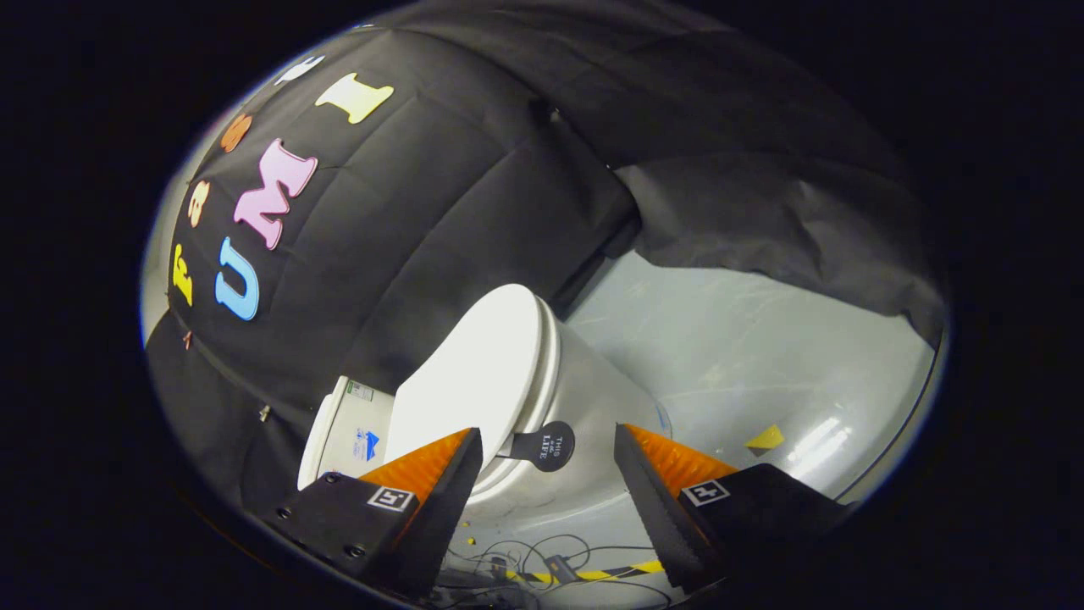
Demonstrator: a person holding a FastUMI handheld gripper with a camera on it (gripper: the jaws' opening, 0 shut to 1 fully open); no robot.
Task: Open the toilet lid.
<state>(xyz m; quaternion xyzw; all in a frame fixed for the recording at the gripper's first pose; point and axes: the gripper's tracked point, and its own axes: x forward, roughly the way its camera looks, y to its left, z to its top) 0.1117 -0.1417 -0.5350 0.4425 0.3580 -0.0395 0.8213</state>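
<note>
Tool point(549, 462) spread wide, gripping nothing; lid point(461, 385) down on toilet point(593, 398). Dark tab point(546, 446) sits between fingers — best pinched squarely, then swung upward.

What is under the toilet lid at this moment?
The lid lies shut on the seat rim, so the bowl's inside is covered. A round black tab sticks out beneath its edge, between the open tool's fingers.

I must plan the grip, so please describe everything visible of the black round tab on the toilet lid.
The black round tab is a flat, dark disc with small pale print, on a short stem fixed at the rim of the closed white toilet lid. It sticks out sideways over the toilet's side. It lies between the open gripper fingers, ahead of their tips, touching neither.
</note>
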